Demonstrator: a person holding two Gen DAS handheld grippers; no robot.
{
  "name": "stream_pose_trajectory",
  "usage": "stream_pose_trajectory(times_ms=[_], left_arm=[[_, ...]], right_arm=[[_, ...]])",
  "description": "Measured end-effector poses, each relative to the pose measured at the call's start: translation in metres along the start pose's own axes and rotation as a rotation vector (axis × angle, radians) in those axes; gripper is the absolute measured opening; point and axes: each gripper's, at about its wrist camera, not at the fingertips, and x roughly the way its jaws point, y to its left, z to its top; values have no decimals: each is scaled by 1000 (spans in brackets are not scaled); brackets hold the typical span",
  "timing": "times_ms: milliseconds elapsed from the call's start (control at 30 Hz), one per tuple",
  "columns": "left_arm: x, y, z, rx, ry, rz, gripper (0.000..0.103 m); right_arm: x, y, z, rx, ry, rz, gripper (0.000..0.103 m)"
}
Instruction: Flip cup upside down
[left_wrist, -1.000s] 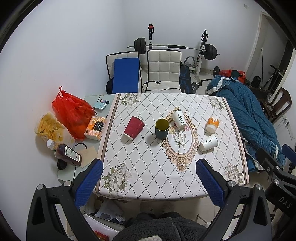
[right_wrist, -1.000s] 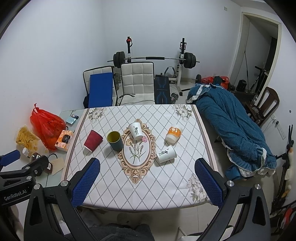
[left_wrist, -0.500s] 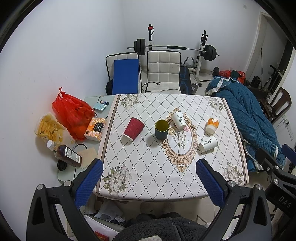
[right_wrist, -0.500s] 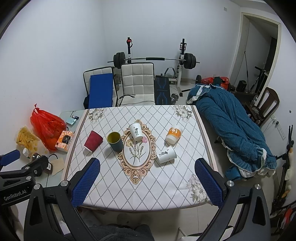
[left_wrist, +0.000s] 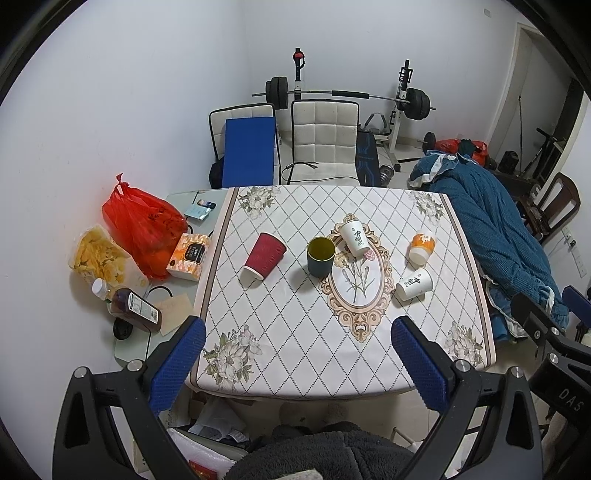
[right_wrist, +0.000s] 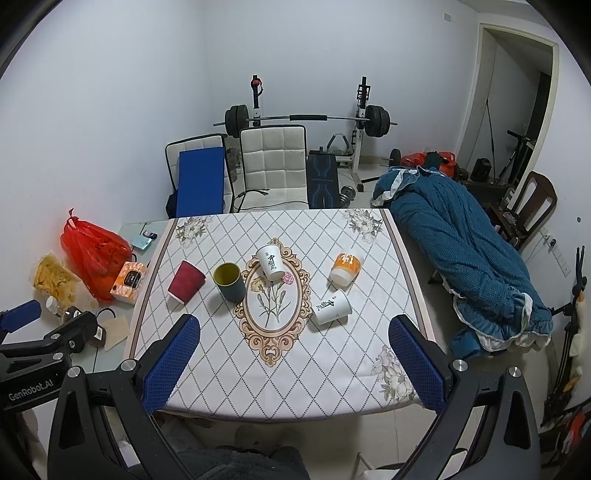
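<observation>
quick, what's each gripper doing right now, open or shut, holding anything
Left gripper: open, holding nothing, above the near edge of the table.
Right gripper: open, holding nothing, also short of the cups.

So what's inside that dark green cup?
The green cup stands upright with its mouth open; only its yellowish inner wall shows, no contents. Its bottom is hidden by the near rim.

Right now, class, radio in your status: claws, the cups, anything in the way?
Left claw open, empty, short of the table. Right claw likewise. Green cup upright, mouth up; four paper cups around it. Approach unobstructed.
</observation>
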Motion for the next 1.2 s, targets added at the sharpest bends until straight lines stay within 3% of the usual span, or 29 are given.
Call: stream_pose_trajectory(times_ms=[467,733,867,1200], left_arm=[[-5,-15,8,-1,-1,-2,103],[31,-18,-9,-59,-34,37,103],[62,-21,-19,-47,-73,125,103],[156,-17,-40,-85,45,204,103]], right_arm=[[0,-8,-6,10,1,7,103],[16,-22,-14,38,14,26,103],[45,-34,-22,69,17,41,103],[164,-41,-61,63,122,66,103]])
